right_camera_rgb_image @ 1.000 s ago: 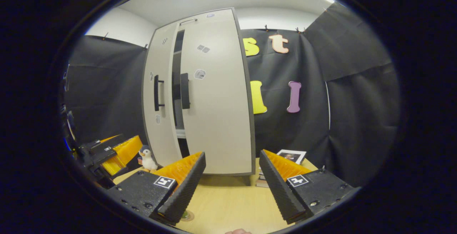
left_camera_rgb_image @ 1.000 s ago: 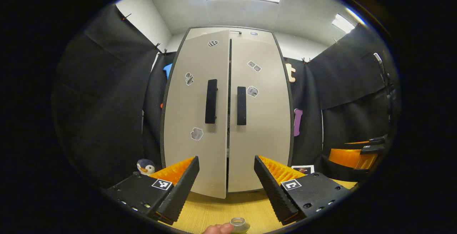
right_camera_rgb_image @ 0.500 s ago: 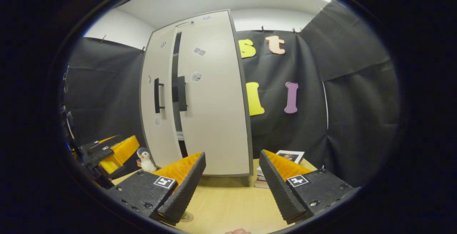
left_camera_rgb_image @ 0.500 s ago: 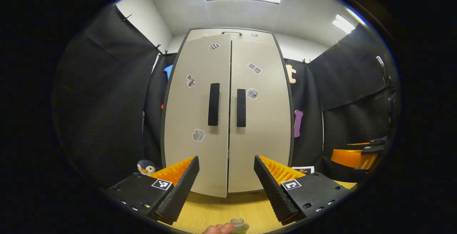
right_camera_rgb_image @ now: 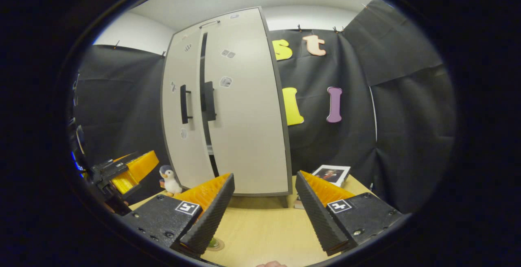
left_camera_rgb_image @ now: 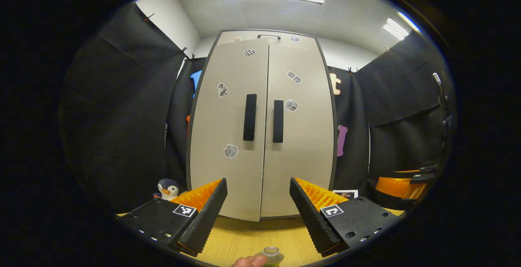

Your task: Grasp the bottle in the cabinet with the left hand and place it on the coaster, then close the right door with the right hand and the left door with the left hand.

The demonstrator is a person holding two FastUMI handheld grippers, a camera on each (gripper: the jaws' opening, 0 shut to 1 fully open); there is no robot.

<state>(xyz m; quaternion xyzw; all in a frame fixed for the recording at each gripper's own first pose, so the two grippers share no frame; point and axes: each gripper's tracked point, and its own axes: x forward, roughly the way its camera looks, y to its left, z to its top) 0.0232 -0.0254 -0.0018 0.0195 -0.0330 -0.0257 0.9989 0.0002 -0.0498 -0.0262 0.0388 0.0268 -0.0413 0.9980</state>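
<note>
Both hand-held grippers, left (left_camera_rgb_image: 257,210) and right (right_camera_rgb_image: 264,208), hover spread; the left door (left_camera_rgb_image: 228,132), nearly flush, stands directly ahead of the left.

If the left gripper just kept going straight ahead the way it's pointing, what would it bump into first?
Most likely the cabinet. The left gripper, fingers apart and holding nothing, aims at the seam between the left door and right door, below the two handles. Only bare tabletop seems to lie between, though depth is hard to judge.
</note>
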